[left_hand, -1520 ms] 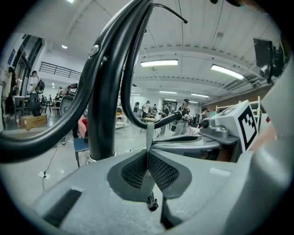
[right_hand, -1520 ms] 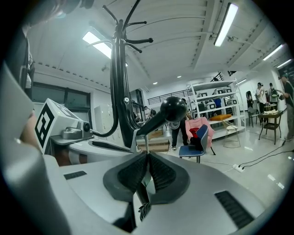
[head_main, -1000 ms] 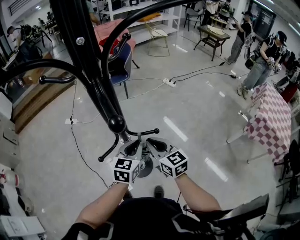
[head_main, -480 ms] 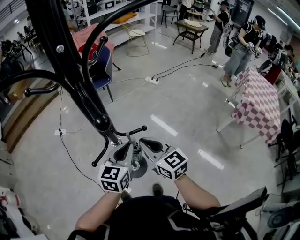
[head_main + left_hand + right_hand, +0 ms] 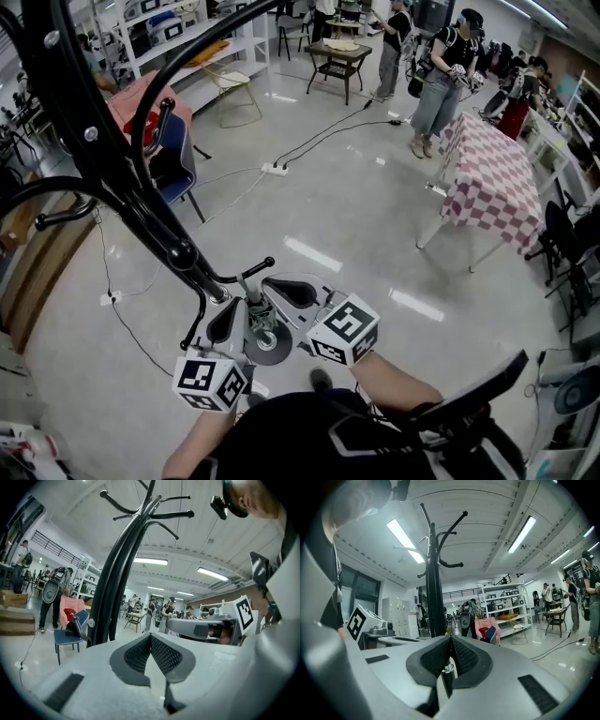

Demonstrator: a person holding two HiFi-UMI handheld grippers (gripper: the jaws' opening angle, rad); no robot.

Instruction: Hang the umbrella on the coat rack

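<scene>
The black coat rack [image 5: 122,178] stands right in front of me, its curved hooks spreading close to my head. It also rises in the left gripper view [image 5: 110,588] and the right gripper view [image 5: 435,583]. My right gripper [image 5: 450,641] is shut on a thin black umbrella shaft with a silver ring [image 5: 447,670]. In the head view this shaft [image 5: 248,292] runs up from between both grippers toward a ball-ended hook [image 5: 234,278]. The rest of the umbrella is hidden. My right gripper [image 5: 281,292] and left gripper [image 5: 225,323] sit side by side. The left gripper [image 5: 151,641] is shut, with nothing showing between its pads.
A grey disc [image 5: 267,345] lies below the grippers, beside my foot [image 5: 319,380]. A blue chair [image 5: 173,155] stands behind the rack. A power strip with cables [image 5: 274,169] lies on the floor. A checked-cloth table [image 5: 487,178] and standing people [image 5: 441,75] are at the right.
The rack has slid left in the head view as my head turned. My left gripper has dropped lower and nearer to me. The right gripper has hardly moved.
</scene>
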